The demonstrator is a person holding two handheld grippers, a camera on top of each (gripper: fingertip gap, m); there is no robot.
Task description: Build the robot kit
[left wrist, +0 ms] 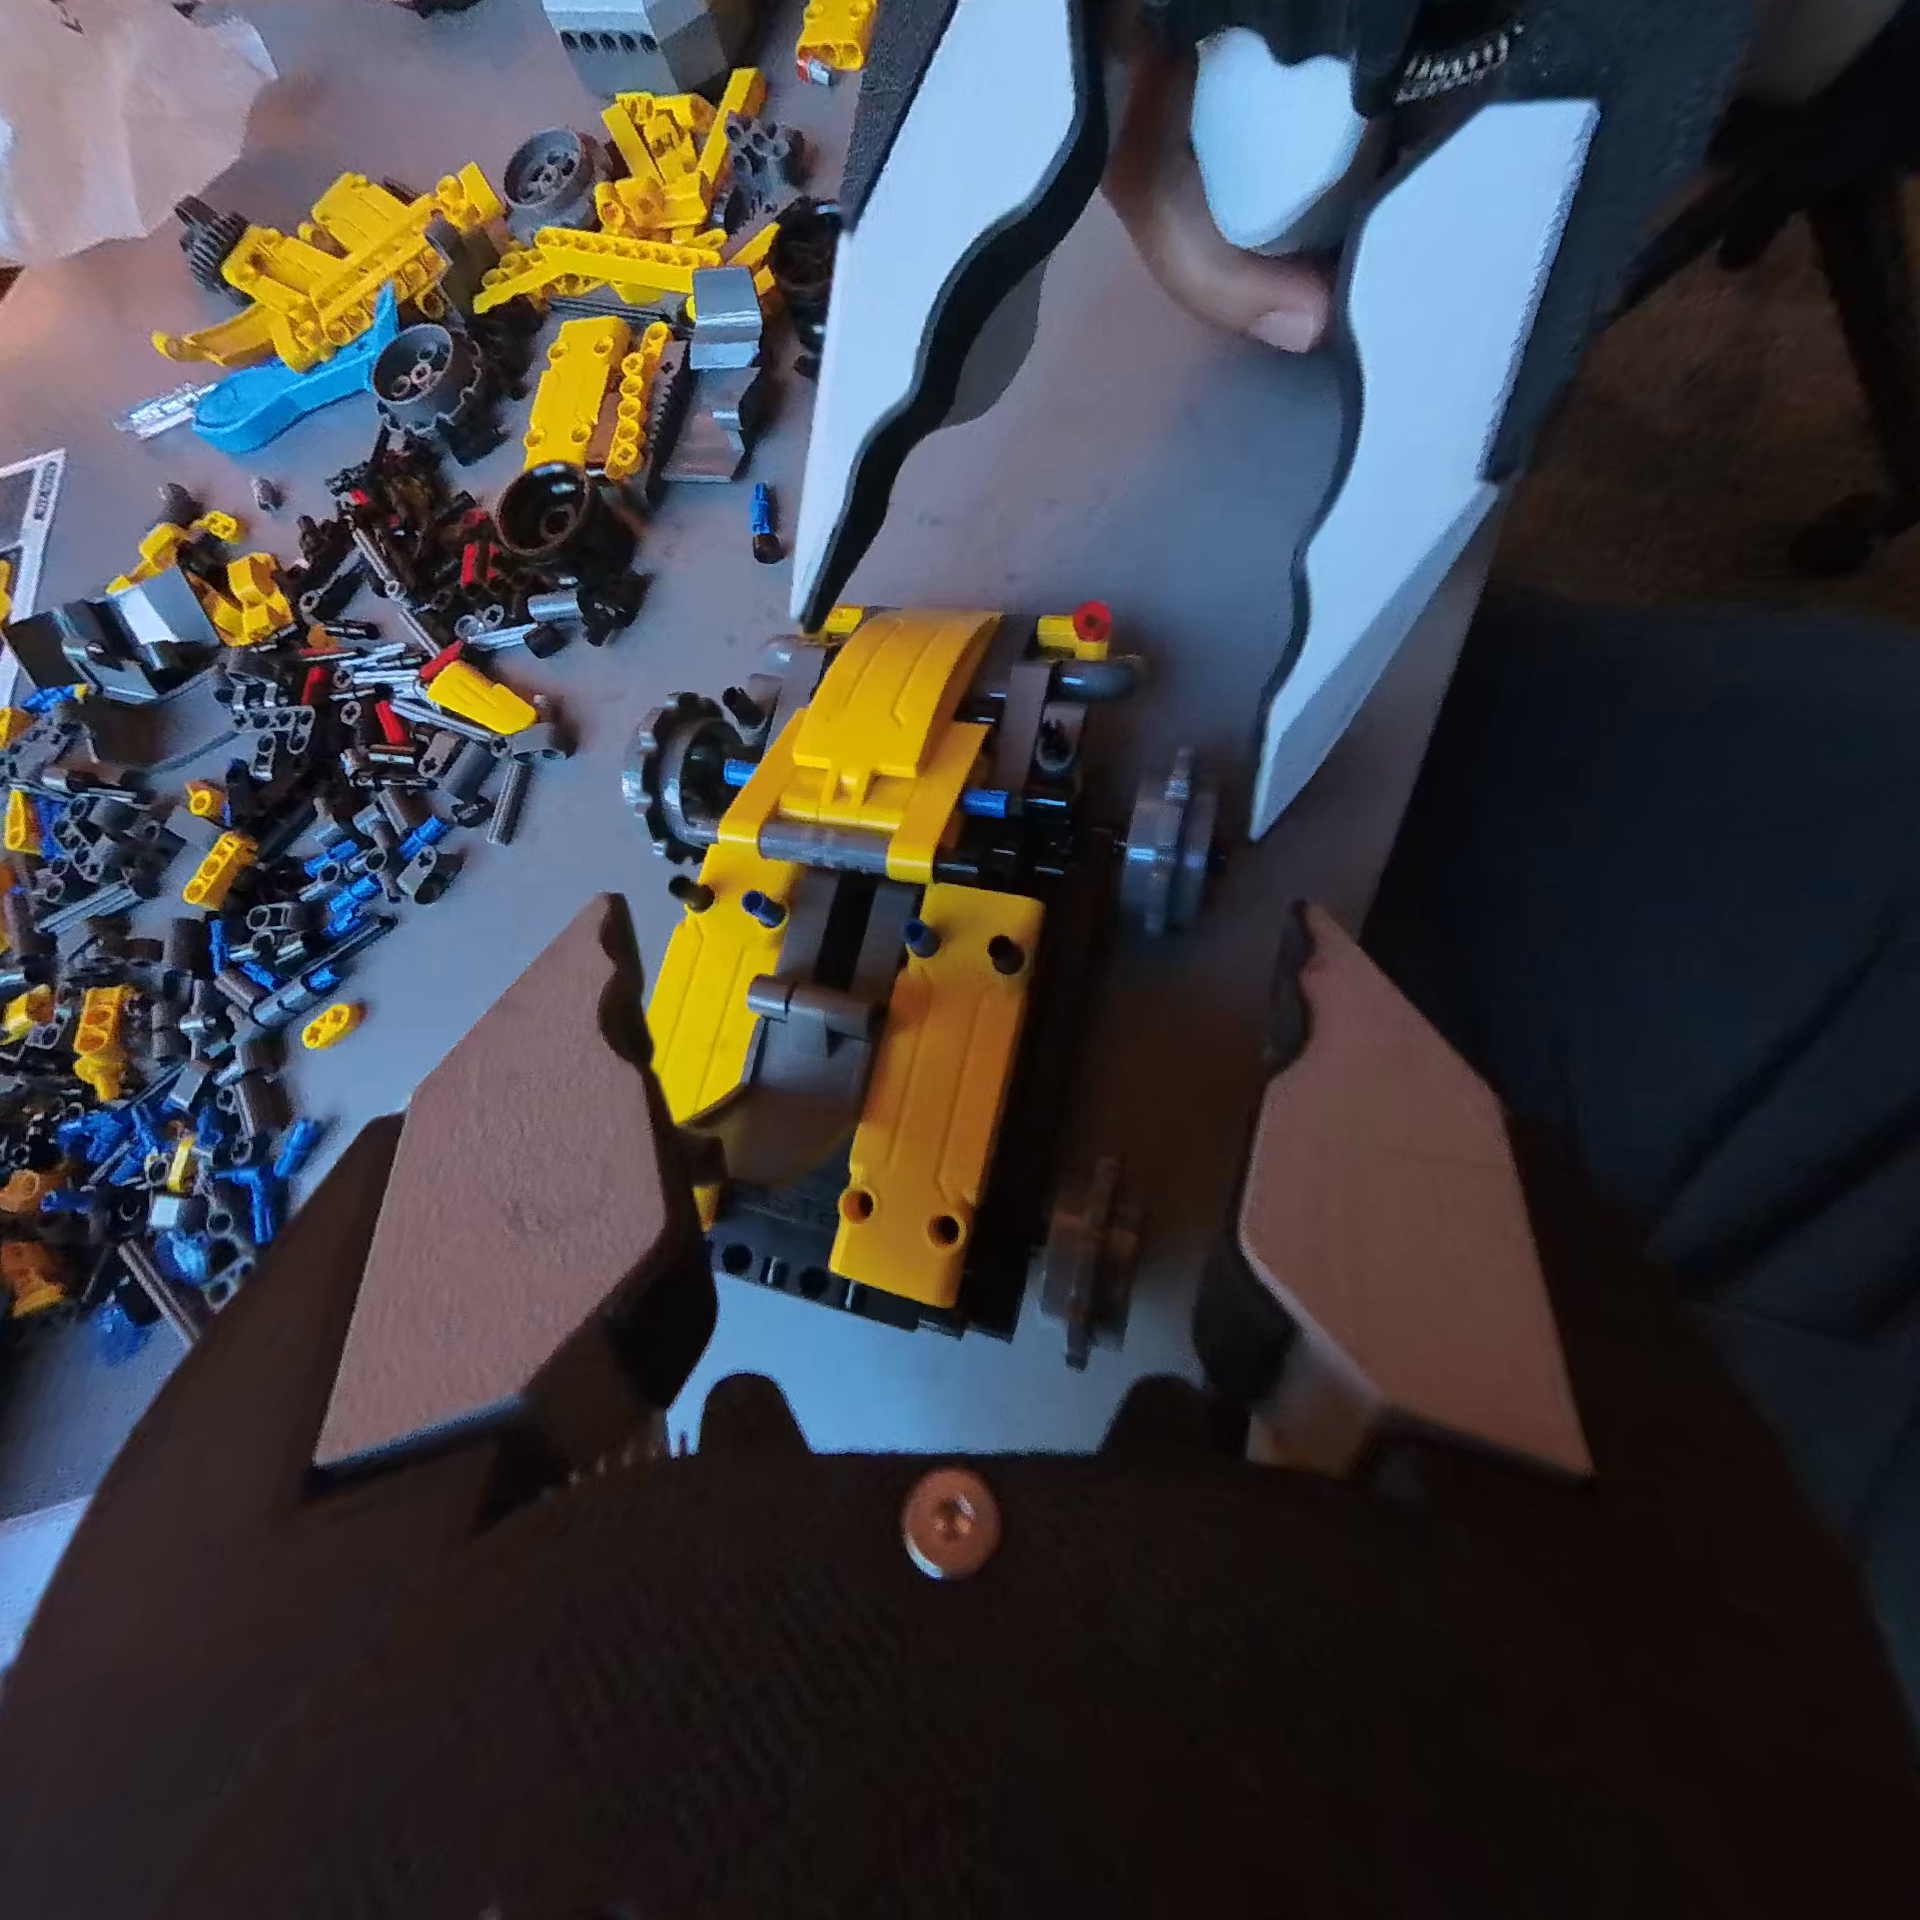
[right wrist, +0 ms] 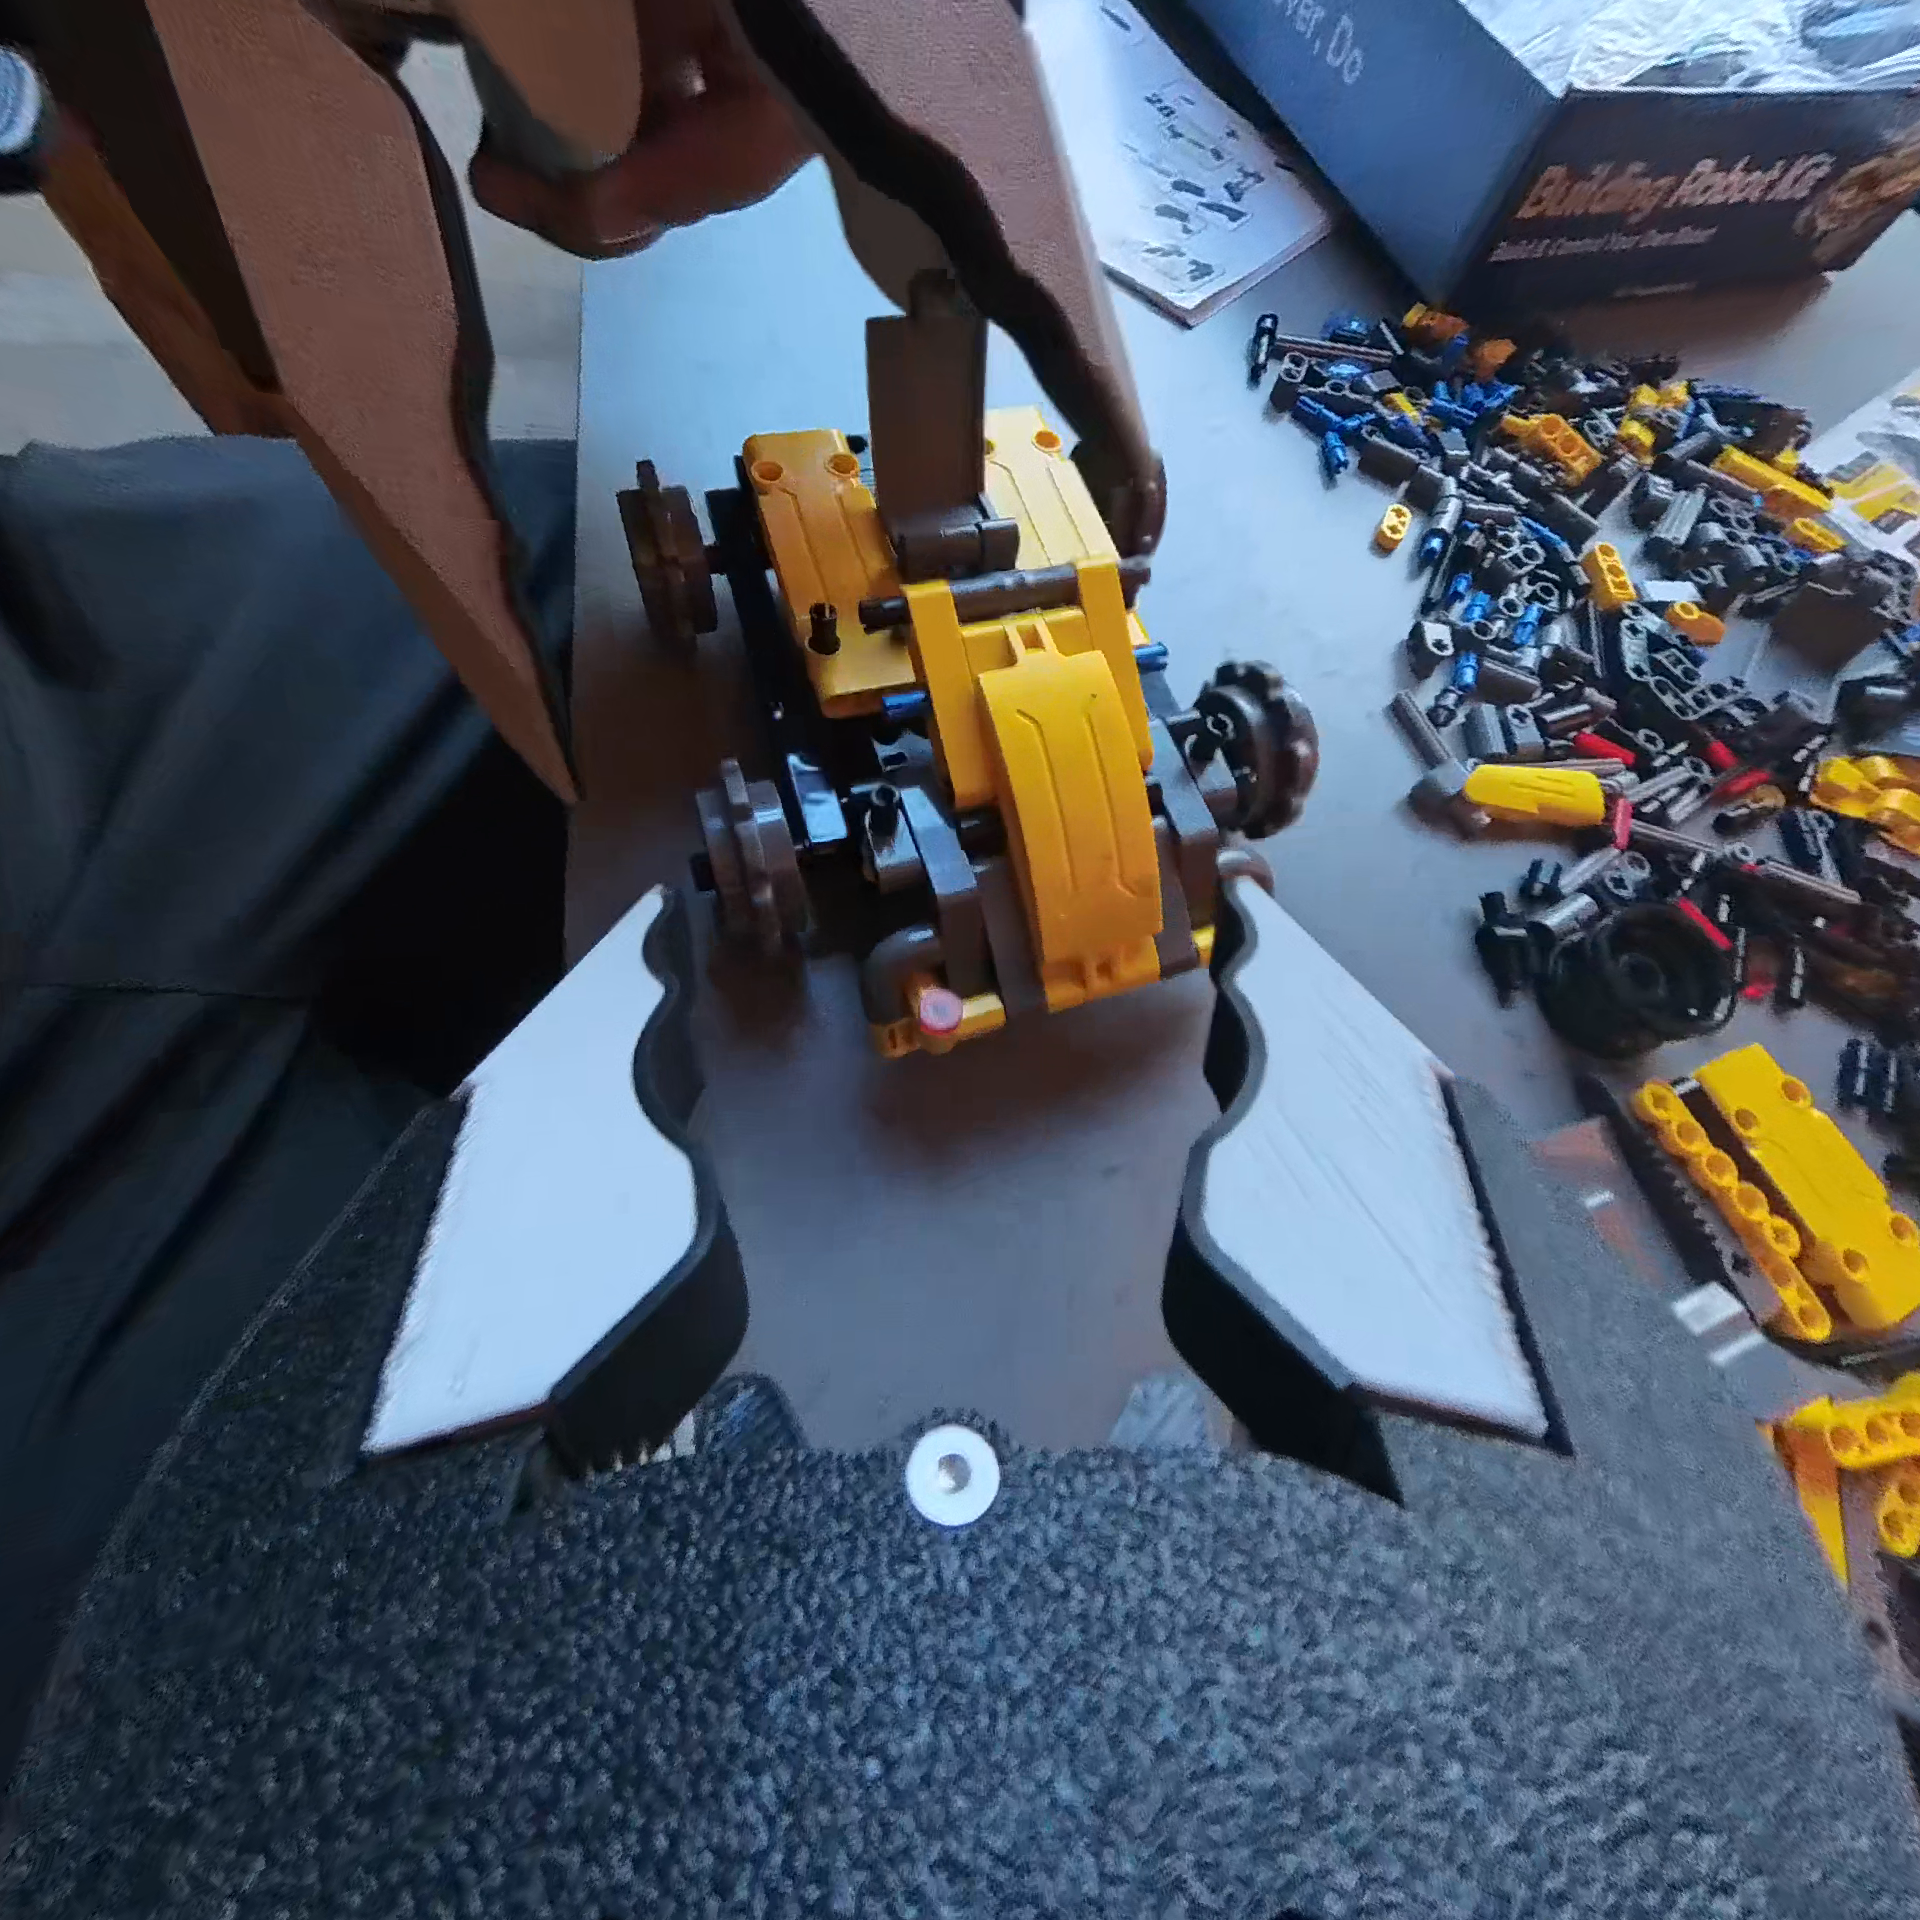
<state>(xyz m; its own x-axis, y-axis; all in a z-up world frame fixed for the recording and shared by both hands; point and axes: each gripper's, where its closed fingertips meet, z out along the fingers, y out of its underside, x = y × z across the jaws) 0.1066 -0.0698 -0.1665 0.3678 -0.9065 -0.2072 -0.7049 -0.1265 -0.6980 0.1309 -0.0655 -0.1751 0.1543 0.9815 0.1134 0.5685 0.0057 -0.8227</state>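
A yellow, grey and black brick-built vehicle [left wrist: 914, 987] stands on the grey table [left wrist: 1143, 468] near its edge, with toothed wheels on its sides. My left gripper [left wrist: 956, 914], with brown fingers, is open and straddles one end of it; one finger lies against the model's side. My right gripper [right wrist: 948, 888], with white fingers, is open at the other end of the vehicle [right wrist: 1039, 790], one fingertip touching its front corner. A grey hinged panel [right wrist: 925, 416] stands raised on the model. Each gripper also shows in the other view, the right one [left wrist: 1039, 717] and the left one [right wrist: 852, 655].
A wide pile of loose black, blue, yellow and red parts [left wrist: 260, 831] covers the table beside the model, also in the right wrist view [right wrist: 1610, 623]. A dark kit box [right wrist: 1662, 156] and an instruction booklet [right wrist: 1195, 177] lie beyond. Dark cloth [left wrist: 1662, 935] lies past the table edge.
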